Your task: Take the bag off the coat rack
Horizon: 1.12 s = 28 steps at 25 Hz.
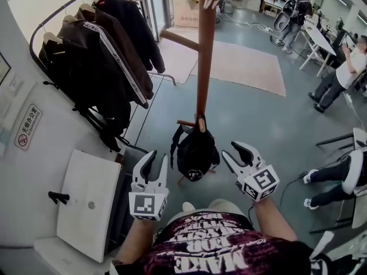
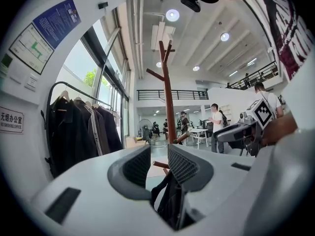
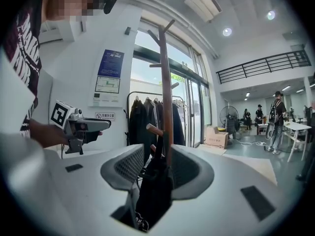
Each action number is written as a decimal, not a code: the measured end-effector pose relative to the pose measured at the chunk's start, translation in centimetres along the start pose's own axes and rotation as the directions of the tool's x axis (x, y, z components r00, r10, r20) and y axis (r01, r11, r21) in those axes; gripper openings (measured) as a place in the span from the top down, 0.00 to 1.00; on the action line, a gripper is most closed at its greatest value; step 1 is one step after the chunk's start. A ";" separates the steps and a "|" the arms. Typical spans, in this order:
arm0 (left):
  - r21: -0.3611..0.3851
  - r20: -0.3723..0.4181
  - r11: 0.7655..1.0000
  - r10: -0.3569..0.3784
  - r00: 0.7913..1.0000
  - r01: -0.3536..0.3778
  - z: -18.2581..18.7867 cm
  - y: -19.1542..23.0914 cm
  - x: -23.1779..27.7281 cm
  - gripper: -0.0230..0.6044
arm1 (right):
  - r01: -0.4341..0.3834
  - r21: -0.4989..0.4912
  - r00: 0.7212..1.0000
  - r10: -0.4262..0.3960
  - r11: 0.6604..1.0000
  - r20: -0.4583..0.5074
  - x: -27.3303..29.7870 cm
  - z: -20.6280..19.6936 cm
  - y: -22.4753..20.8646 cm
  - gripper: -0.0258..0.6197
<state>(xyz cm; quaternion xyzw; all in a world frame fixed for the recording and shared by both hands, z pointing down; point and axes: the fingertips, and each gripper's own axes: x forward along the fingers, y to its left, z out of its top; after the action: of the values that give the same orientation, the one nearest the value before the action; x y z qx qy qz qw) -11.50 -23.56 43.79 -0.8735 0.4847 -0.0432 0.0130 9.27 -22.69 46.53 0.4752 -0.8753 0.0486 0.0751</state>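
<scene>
"Nearest the head camera, what do you have?"

"Both tools, held low in front of my chest. I see the left tool (image 1: pixel 159 160) with its jaws spread and nothing between them. The right tool (image 1: pixel 234 154) is spread the same way and is also empty."

"Do the gripper views agree?"

"Yes. In the left gripper view the gap is clear, and the bag (image 2: pixel 170 200) shows only beyond it. In the right gripper view the bag (image 3: pixel 155 191) and the pole line up in the opening, but the pads touch neither."

"Where exactly is the bag?"

"I make it out as a black bag (image 1: pixel 195 153) hanging by its strap from a low peg (image 1: pixel 186 123) on the wooden coat rack (image 1: pixel 204 56), close against the pole. It sits between my two tools, just ahead of them, apart from both."

"Surroundings?"

"Dark jackets (image 1: pixel 103 56) hang on a rail to my left. A pale rug (image 1: pixel 241 67) lies past the rack, and a person (image 1: pixel 344 73) stands far to the right."
</scene>
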 end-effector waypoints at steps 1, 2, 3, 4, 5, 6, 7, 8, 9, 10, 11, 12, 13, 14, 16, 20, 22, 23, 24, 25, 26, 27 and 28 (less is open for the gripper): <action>-0.001 -0.002 1.000 -0.009 1.000 0.009 -0.2 -0.1 0.3 0.81 | 0.005 0.001 1.000 -0.005 1.000 -0.005 0.1 -0.1 -0.2 0.69; -0.002 -0.003 1.000 -0.019 1.000 0.019 -0.3 -0.1 0.7 0.81 | 0.010 0.001 1.000 -0.010 1.000 -0.009 0.3 -0.3 -0.4 0.69; -0.002 -0.005 1.000 -0.029 1.000 0.029 -0.5 -0.3 1.0 0.81 | 0.015 0.002 1.000 -0.015 1.000 -0.012 0.4 -0.4 -0.6 0.69; -0.003 -0.008 0.999 -0.037 0.999 0.037 -0.6 -0.4 1.3 0.81 | 0.020 0.004 1.000 -0.020 1.000 -0.014 0.5 -0.5 -0.8 0.69; -0.005 -0.010 0.999 -0.045 0.999 0.045 -0.8 -0.5 1.6 0.81 | 0.024 0.007 1.000 -0.024 1.000 -0.015 0.6 -0.6 -1.0 0.69; -0.008 -0.013 0.999 -0.051 0.999 0.051 -0.9 -0.6 1.9 0.81 | 0.027 0.009 1.000 -0.027 1.000 -0.017 0.7 -0.7 -1.3 0.69; -0.011 -0.016 0.998 -0.056 0.998 0.056 -1.0 -0.7 2.2 0.81 | 0.028 0.012 0.999 -0.028 1.000 -0.019 0.8 -0.8 -1.4 0.69; -0.013 -0.020 0.998 -0.060 0.998 0.060 -1.1 -0.8 2.5 0.81 | 0.026 0.014 0.999 -0.026 1.000 -0.022 1.0 -0.9 -1.6 0.69; -0.013 -0.024 0.998 -0.062 0.998 0.062 -1.3 -0.9 2.8 0.81 | 0.023 0.017 0.999 -0.022 1.000 -0.024 1.2 -1.0 -1.7 0.69; -0.012 -0.028 0.998 -0.064 0.998 0.064 -1.4 -1.0 3.1 0.81 | 0.018 0.020 0.999 -0.017 1.000 -0.027 1.4 -1.2 -1.9 0.69; -0.011 -0.032 0.998 -0.065 0.997 0.065 -1.6 -1.1 3.4 0.81 | 0.013 0.023 1.000 -0.013 1.000 -0.029 1.7 -1.3 -2.0 0.69; -0.010 -0.035 0.998 -0.067 0.997 0.066 -1.7 -1.1 3.8 0.81 | 0.010 0.027 0.999 -0.009 1.000 -0.031 1.9 -1.5 -2.2 0.69; -0.011 -0.038 0.998 -0.070 0.997 0.069 -1.7 -1.2 4.1 0.81 | 0.007 0.032 0.999 -0.006 0.999 -0.033 2.1 -1.7 -2.5 0.69; -0.013 -0.040 0.997 -0.074 0.996 0.074 -1.7 -1.3 4.6 0.81 | 0.004 0.038 0.999 -0.003 0.999 -0.035 2.4 -1.9 -2.7 0.69; -0.015 -0.043 0.996 -0.085 0.996 0.084 -1.9 -1.6 5.4 0.81 | -0.005 0.049 0.999 0.007 0.999 -0.042 3.1 -2.4 -3.1 0.69; -0.009 -0.055 0.995 -0.100 0.993 0.100 -2.5 -2.0 7.0 0.81 | -0.036 0.051 0.998 0.039 0.998 -0.057 4.8 -3.1 -3.8 0.69; -0.010 -0.072 0.994 -0.109 0.991 0.108 -3.2 -2.2 7.9 0.81 | -0.050 0.053 0.996 0.054 0.997 -0.071 5.7 -3.6 -4.1 0.69; -0.013 -0.081 0.993 -0.115 0.990 0.114 -3.6 -2.4 8.3 0.81 | -0.057 0.054 0.995 0.061 0.997 -0.080 6.1 -4.0 -4.2 0.69; -0.016 -0.090 0.992 -0.123 0.988 0.122 -4.0 -2.5 8.7 0.81 | -0.064 0.054 0.994 0.069 0.996 -0.088 6.5 -4.3 -4.3 0.69; -0.017 -0.099 0.991 -0.132 0.986 0.131 -4.3 -2.8 9.2 0.81 | -0.073 0.054 0.992 0.078 0.996 -0.097 6.9 -4.6 -4.3 0.69; -0.017 -0.108 0.990 -0.141 0.984 0.140 -4.7 -3.0 9.6 0.81 | -0.083 0.053 0.991 0.089 0.995 -0.105 7.4 -4.8 -4.3 0.69; -0.016 -0.117 0.989 -0.149 0.982 0.148 -5.0 -3.3 10.0 0.81 | -0.094 0.051 0.988 0.100 0.994 -0.114 7.7 -5.1 -4.3 0.69; -0.016 -0.124 0.988 -0.156 0.980 0.155 -5.3 -3.6 10.4 0.81 | -0.106 0.049 0.986 0.111 0.993 -0.122 8.1 -5.4 -4.1 0.69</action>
<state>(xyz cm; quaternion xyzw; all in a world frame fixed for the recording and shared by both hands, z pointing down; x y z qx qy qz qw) -3.48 -30.42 49.95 -0.9045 0.4147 -0.0970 -0.0235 8.86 -30.76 53.29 0.4243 -0.8923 0.1008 0.1167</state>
